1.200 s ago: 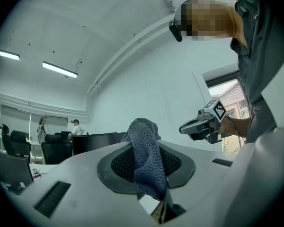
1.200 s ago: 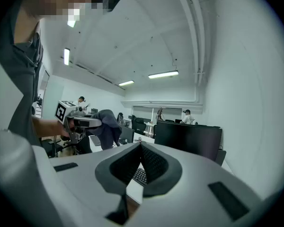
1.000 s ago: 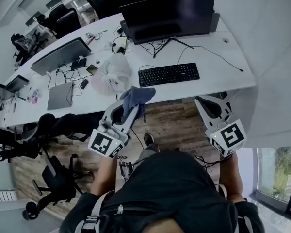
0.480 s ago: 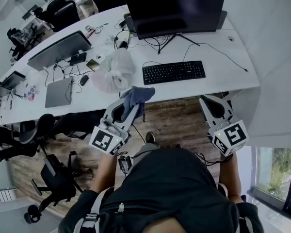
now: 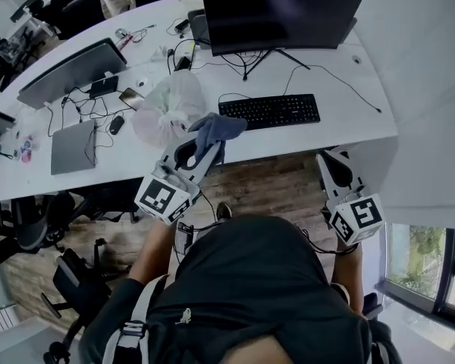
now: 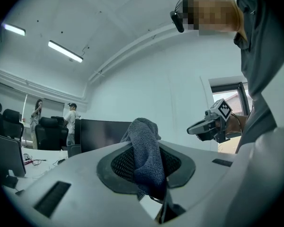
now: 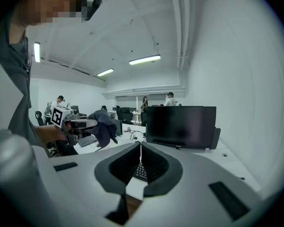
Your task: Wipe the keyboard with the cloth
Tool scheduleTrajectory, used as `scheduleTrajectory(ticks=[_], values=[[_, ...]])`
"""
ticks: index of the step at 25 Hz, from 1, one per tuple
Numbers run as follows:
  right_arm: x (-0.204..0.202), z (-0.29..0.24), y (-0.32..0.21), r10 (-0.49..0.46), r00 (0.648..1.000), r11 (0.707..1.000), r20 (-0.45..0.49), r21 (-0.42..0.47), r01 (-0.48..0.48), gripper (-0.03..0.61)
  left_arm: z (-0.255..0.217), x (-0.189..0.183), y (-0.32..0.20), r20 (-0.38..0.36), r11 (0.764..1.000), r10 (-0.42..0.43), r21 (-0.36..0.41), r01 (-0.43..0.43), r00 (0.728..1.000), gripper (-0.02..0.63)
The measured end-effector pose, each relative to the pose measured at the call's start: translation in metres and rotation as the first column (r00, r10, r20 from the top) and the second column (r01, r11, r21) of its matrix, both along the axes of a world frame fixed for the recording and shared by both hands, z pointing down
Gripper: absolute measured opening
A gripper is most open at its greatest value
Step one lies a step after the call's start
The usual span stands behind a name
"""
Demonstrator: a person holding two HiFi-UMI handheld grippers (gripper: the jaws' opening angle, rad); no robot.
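A black keyboard lies on the white desk in front of a dark monitor. My left gripper is shut on a grey-blue cloth, held in the air over the desk's front edge, just left of the keyboard. In the left gripper view the cloth hangs bunched between the jaws. My right gripper hovers below the desk edge, right of the keyboard, shut with nothing in it. Its own view shows the keyboard through the gap under its touching tips.
A crumpled white plastic bag sits on the desk left of the keyboard. Further left are a second monitor, a laptop, phones and cables. Office chairs stand on the wooden floor. People stand at far desks.
The desk has drawn nearer in the head view. My left gripper with the cloth now reaches over the desk edge, close to the keyboard's left end. Both grippers keep their state.
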State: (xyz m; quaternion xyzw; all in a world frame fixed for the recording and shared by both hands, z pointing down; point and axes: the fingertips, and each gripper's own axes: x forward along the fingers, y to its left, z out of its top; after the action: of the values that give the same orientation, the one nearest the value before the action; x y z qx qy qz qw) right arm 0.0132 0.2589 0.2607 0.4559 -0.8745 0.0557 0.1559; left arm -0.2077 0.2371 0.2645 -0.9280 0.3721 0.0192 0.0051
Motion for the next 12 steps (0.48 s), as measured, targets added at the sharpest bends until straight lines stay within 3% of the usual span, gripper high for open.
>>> scheduleTrajectory(ticks=[5, 12], values=[[-0.005, 0.005, -0.007, 0.011, 1.0, 1.0, -0.016, -0.02, -0.011, 0.011, 0.008, 0.001, -0.021, 0.014, 0.999, 0.039, -0.008, -0.039, 0.999, 0.075], [0.019, 0.021, -0.05, -0.023, 1.0, 0.997, -0.001, -0.068, 0.023, 0.011, 0.016, 0.013, -0.048, 0.017, 0.998, -0.034, -0.049, 0.035, 0.999, 0.075]])
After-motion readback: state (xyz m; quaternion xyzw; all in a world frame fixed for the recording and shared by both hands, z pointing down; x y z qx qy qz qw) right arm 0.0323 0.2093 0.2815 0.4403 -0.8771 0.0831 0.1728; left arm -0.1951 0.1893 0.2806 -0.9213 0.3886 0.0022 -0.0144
